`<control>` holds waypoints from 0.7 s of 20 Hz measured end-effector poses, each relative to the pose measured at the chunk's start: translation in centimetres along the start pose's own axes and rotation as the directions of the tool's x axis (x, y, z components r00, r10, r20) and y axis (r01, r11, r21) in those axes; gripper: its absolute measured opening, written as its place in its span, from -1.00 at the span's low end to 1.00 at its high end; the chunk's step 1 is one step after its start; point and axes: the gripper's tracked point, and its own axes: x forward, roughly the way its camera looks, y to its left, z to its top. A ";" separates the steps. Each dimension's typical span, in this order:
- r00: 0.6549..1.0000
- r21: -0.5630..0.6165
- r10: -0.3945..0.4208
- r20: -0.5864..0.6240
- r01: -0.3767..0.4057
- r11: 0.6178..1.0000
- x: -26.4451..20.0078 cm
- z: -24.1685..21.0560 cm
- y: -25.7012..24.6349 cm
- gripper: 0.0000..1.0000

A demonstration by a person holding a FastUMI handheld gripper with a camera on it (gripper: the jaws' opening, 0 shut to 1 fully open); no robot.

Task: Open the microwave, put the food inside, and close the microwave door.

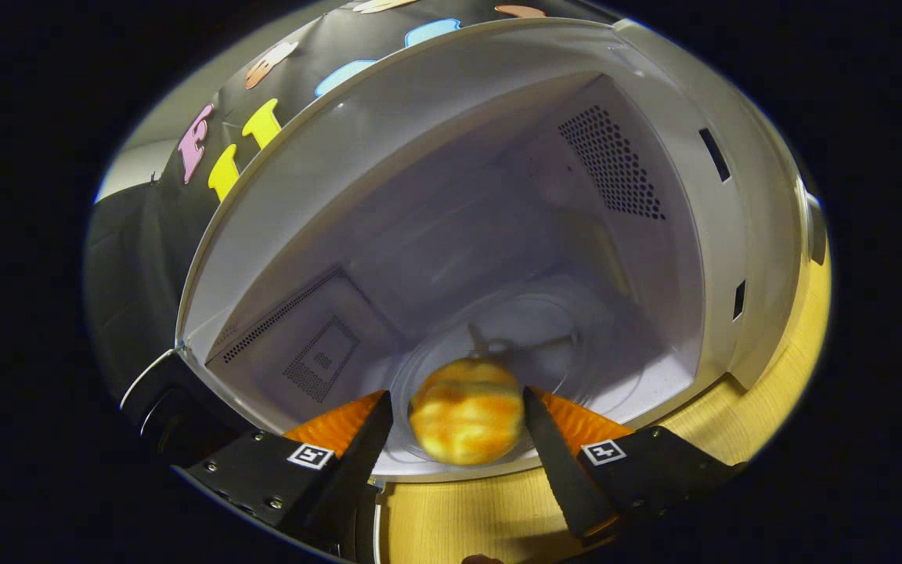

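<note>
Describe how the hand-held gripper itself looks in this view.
The hand-held gripper has two tapering, wedge-shaped fingers with ribbed pads. Each finger is mounted on a dark angular block fixed with small screws, and each block carries a small square black-and-white marker on top. No cables can be seen.

Yellow-orange food [467, 421] at open microwave [435, 235]

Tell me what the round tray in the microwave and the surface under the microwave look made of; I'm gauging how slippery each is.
The turntable looks like clear glass: see-through, with faint ring reflections. The table looks like light wood or laminate, matte with fine grain lines. The gripper has a finger at each side of the food, just above the turntable's near rim; contact isn't clear.
</note>
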 end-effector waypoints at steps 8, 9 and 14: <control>0.998 -0.093 0.054 -0.022 -0.056 0.994 -3.6 0.3 2.0 0.95; 0.997 -0.112 0.069 -0.015 -0.071 0.991 -4.5 0.6 2.7 0.95; 0.989 -0.206 0.141 0.039 -0.131 0.970 -10.6 3.2 6.5 0.95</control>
